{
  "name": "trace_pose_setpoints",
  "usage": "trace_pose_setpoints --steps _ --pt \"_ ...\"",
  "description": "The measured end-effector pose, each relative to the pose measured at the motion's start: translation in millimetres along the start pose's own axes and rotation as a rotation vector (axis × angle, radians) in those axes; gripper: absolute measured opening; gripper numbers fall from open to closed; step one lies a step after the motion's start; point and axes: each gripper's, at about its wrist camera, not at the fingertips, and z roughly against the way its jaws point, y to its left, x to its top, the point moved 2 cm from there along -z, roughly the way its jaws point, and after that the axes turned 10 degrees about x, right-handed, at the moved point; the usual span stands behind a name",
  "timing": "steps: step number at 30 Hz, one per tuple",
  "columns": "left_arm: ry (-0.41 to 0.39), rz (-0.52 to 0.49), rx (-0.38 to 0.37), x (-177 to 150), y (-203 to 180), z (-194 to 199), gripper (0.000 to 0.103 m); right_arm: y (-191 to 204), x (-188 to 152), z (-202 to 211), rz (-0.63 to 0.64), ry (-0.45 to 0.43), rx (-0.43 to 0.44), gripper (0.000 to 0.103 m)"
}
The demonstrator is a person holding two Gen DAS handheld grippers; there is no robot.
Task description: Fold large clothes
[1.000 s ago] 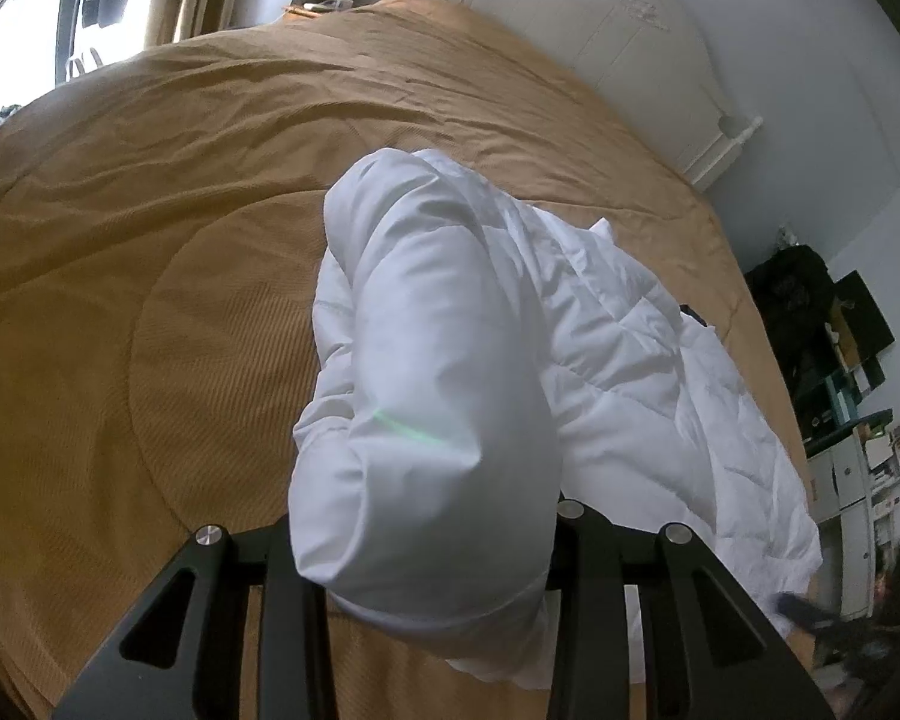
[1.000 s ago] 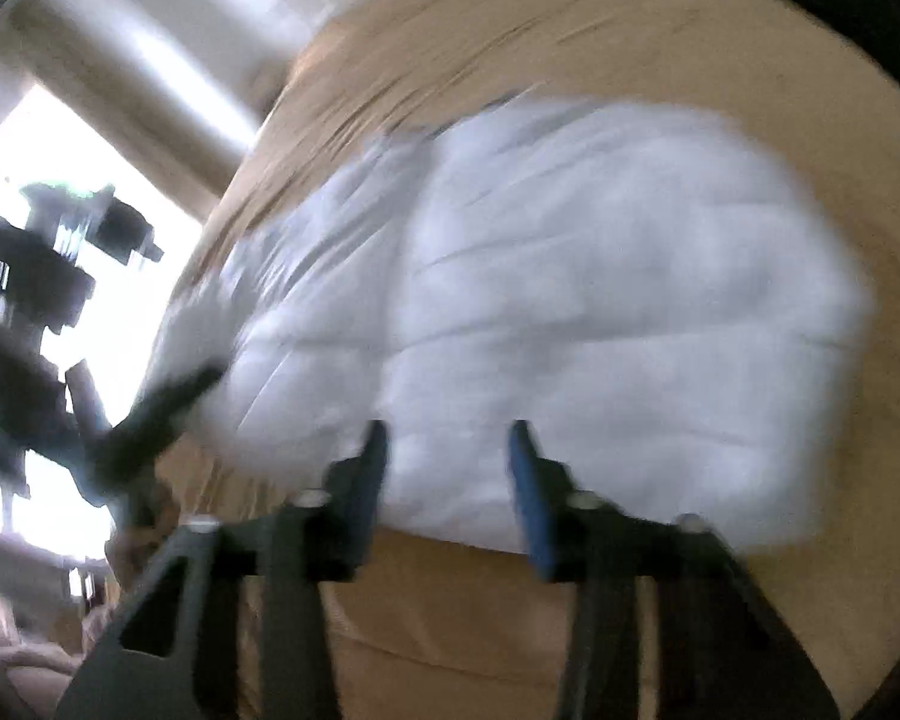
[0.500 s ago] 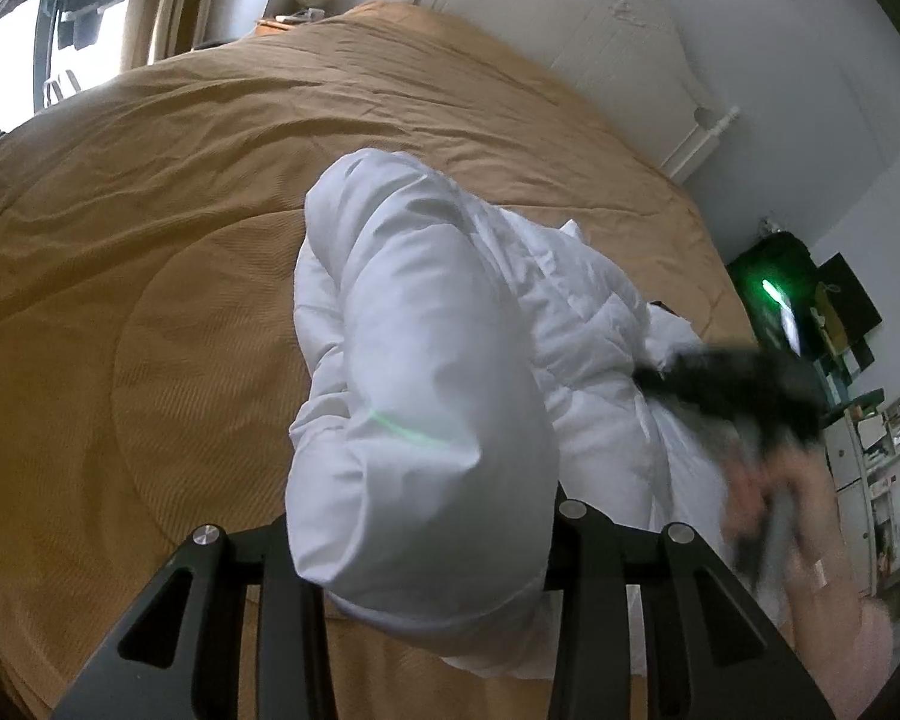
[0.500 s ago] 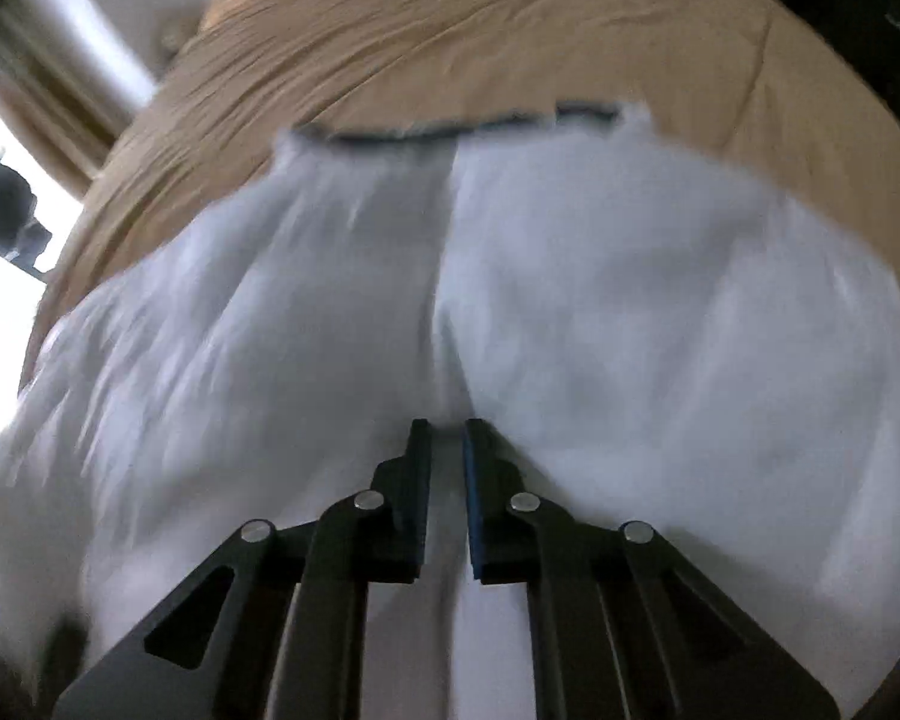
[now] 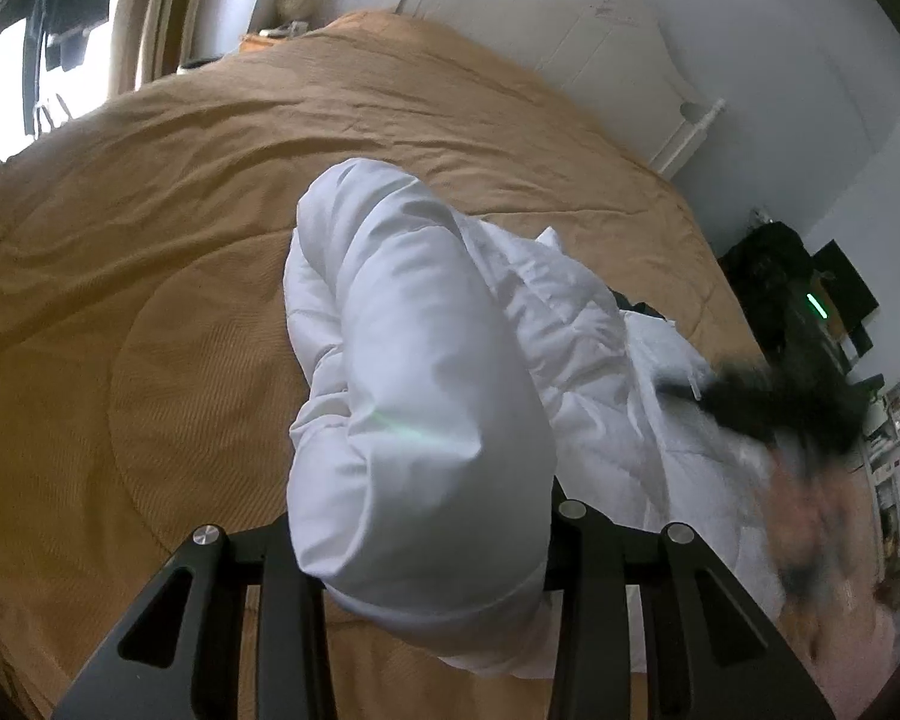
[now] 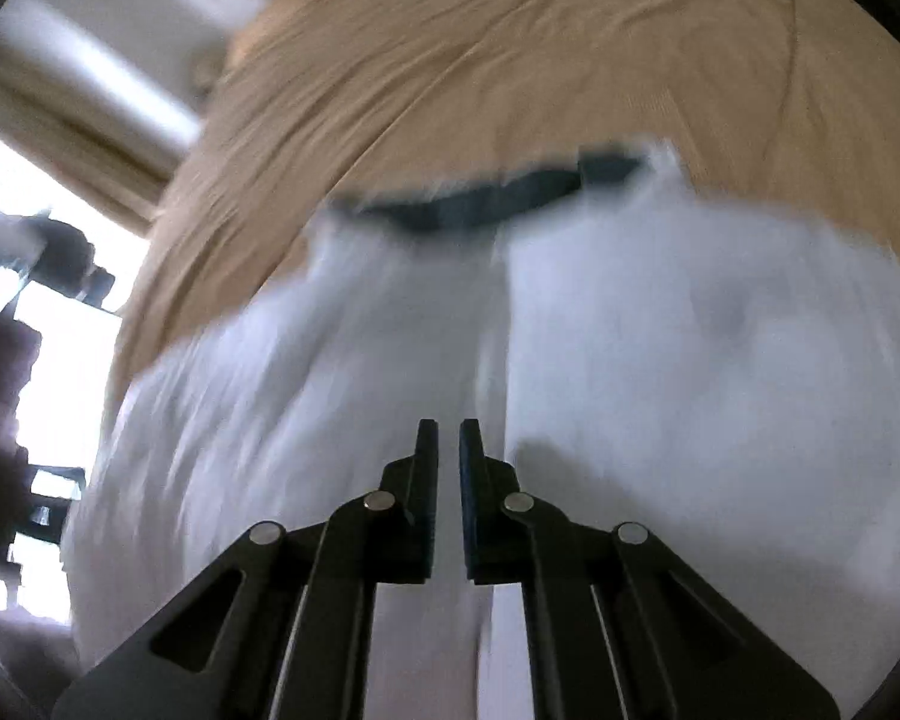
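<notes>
Clearly, from the left wrist, the left hand-held gripper (image 5: pixel 426 546) clamps a puffy sleeve of the white padded jacket (image 5: pixel 576 348), which lies on the tan bed (image 5: pixel 150 276). From the right wrist, the right hand-held gripper (image 6: pixel 448 450) is closing over the jacket's blurred front; whether cloth is pinched is unclear. A fold seems underway; next comes carrying the sleeve across.

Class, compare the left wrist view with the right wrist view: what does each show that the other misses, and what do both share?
Only the left wrist view shows the white headboard, the left claw gripping the jacket's puffy sleeve, and the blurred right claw from outside.

Only the right wrist view shows the jacket's dark collar and the right claw's jaws closing, nearly together, over the front seam.

Both show the white padded jacket lying on the tan bedspread.
</notes>
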Motion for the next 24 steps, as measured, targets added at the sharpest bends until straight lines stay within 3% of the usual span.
trace_pose_setpoints --steps 3,5,6,8,11,15,17,20,21,24 --pt "-0.029 -0.038 0.009 0.9 -15.2 12.4 0.036 -0.6 -79.1 26.9 -0.02 0.09 0.073 0.009" --pt "-0.033 -0.067 -0.014 0.8 -29.2 21.4 0.036 -9.8 -118.2 15.6 -0.045 0.17 0.094 0.009" --pt "-0.028 -0.088 -0.021 -1.5 -40.7 25.2 0.036 -20.3 -131.6 4.3 -0.063 0.16 0.121 0.006" --pt "-0.05 -0.158 -0.02 -5.0 -65.1 34.6 0.036 -34.4 -135.0 -9.7 -0.098 0.148 0.142 0.0" --pt "-0.107 -0.293 -0.012 -10.7 -112.0 51.9 0.036 -48.7 -128.0 -21.0 -0.142 0.171 0.199 0.0" --pt "-0.171 -0.458 -0.056 -15.1 -176.0 75.0 0.036 -59.1 -126.0 6.7 -0.163 0.184 0.283 0.001" --pt "-0.165 -0.532 -0.074 -21.6 -203.5 76.2 0.036 -66.6 -120.3 47.4 -0.132 0.08 0.282 0.004" --pt "-0.155 -0.677 -0.084 -43.2 -248.9 71.9 0.036 -88.4 -113.3 138.5 -0.06 -0.121 0.182 0.007" --pt "-0.157 -0.721 -0.088 -51.7 -262.1 70.4 0.036 -97.9 -111.6 166.1 -0.056 -0.183 0.148 0.013" --pt "-0.147 -0.875 -0.106 -94.7 -307.1 55.7 0.039 -127.7 -108.2 233.7 -0.058 -0.327 0.033 0.047"
